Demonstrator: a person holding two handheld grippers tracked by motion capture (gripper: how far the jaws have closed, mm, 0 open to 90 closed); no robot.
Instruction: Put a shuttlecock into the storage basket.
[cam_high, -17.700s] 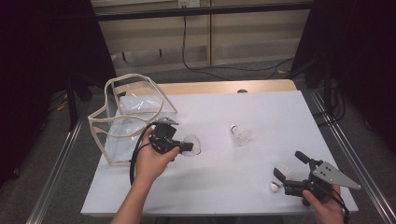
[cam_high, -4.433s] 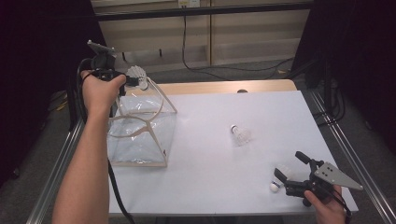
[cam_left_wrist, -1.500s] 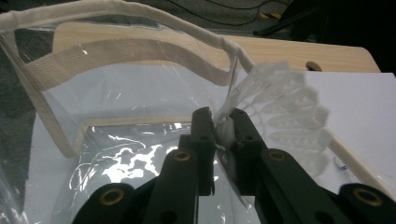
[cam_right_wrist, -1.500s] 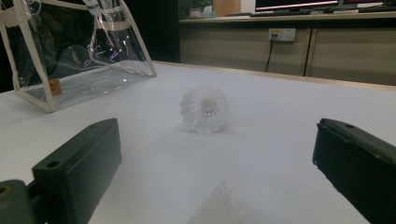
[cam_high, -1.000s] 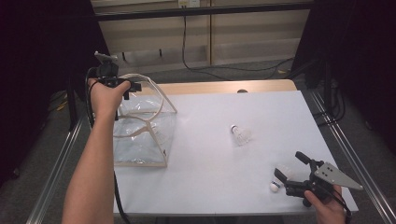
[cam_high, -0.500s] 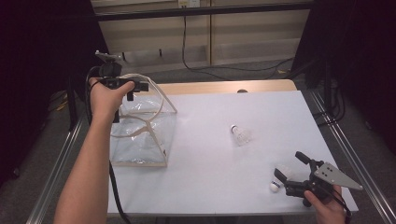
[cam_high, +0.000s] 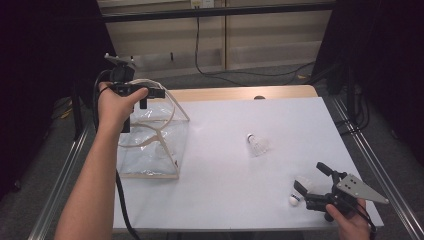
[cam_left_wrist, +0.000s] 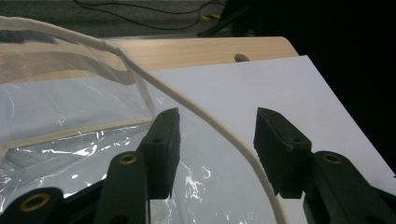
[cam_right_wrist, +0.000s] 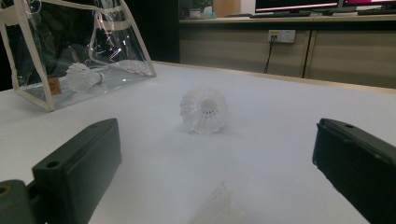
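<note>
Stood upright since earlier, bag (cam_high: 150, 142) with one shuttlecock (cam_right_wrist: 83, 76) inside; left gripper (cam_left_wrist: 215, 135) opening off handle (cam_left_wrist: 201, 114); right gripper (cam_high: 312, 182) wide; two shuttlecocks left.

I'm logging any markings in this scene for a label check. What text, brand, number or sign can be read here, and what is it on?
No text can be read.
Small orange tag on the clear bag: too small and blurred to read.
Shuttlecock on the white table: no marking visible.
</note>
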